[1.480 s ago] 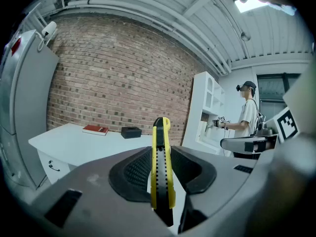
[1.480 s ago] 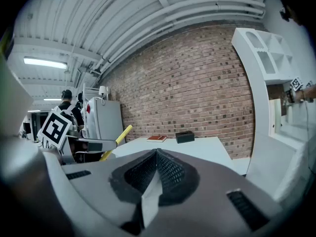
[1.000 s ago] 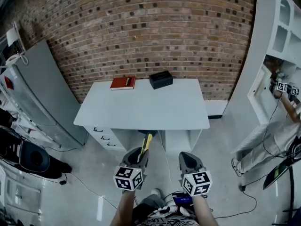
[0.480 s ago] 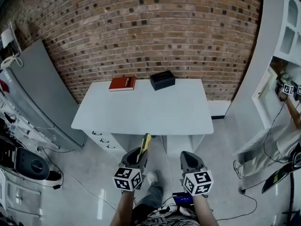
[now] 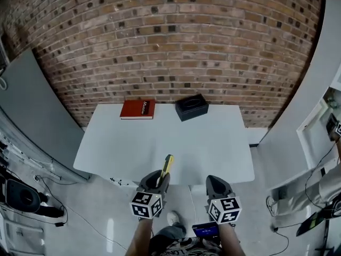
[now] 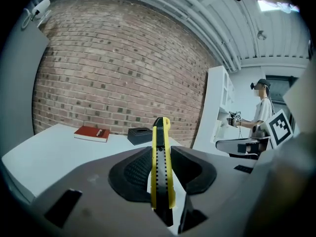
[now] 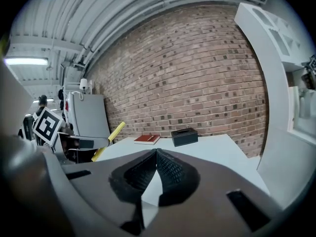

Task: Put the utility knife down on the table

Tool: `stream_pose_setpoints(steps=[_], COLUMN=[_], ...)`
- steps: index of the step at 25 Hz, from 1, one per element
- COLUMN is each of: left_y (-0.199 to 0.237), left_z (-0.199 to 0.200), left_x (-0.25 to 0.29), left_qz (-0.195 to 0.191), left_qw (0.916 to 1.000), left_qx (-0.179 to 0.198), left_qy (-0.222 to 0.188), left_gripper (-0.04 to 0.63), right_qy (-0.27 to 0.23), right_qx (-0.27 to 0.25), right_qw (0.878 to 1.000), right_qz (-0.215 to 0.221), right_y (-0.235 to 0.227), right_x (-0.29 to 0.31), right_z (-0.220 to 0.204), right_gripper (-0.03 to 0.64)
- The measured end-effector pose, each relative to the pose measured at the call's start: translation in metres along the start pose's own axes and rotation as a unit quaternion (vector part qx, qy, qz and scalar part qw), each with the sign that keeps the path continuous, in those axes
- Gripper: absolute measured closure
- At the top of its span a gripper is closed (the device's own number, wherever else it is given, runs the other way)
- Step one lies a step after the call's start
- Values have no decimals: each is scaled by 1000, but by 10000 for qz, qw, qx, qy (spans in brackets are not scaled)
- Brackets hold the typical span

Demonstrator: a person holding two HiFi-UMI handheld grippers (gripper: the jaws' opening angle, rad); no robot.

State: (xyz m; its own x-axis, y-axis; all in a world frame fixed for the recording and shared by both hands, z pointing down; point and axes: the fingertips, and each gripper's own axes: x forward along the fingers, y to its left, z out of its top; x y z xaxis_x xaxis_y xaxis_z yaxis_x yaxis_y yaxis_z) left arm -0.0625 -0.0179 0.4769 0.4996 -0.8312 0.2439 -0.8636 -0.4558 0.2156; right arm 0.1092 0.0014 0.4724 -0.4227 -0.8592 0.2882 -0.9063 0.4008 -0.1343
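Note:
A yellow and black utility knife stands clamped between the pads of my left gripper, its tip pointing forward over the near edge of the white table. The knife also shows in the right gripper view as a yellow bar at the left. My right gripper hangs beside it at the table's near edge, jaws shut together with nothing between them.
A red book and a black box lie at the table's far edge against the brick wall. A grey cabinet stands left, white shelving right. A person stands at the shelving.
The view has moved forward: the table is nearer and larger, and both grippers now hang at its near edge. The left gripper still holds the knife.

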Motion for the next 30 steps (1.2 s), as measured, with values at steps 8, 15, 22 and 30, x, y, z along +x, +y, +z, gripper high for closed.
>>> stream_pose_setpoints(steps=[8,15,22,30], left_y=[74,91,99,107], left_z=[29,39,48,57], left_x=[59,80,99,125], left_qz=[-134,-228,-286,-311], left_qw=[9997,9993,9989,9991], left_qx=[-197,-294,-357,-274], left_qy=[16,-11,-31,68], left_gripper=[472,472,471,472], right_qy=[-119,-100,-74,92], right_qx=[310,313,340,118], right_qw=[9990,9992,9987,9998], right_qz=[295,218,366,156], right_y=[-2,-5,-9,-29], right_x=[79,103,122,145], right_z=[38,50,53,52], right_gripper=[617,617,617,617])
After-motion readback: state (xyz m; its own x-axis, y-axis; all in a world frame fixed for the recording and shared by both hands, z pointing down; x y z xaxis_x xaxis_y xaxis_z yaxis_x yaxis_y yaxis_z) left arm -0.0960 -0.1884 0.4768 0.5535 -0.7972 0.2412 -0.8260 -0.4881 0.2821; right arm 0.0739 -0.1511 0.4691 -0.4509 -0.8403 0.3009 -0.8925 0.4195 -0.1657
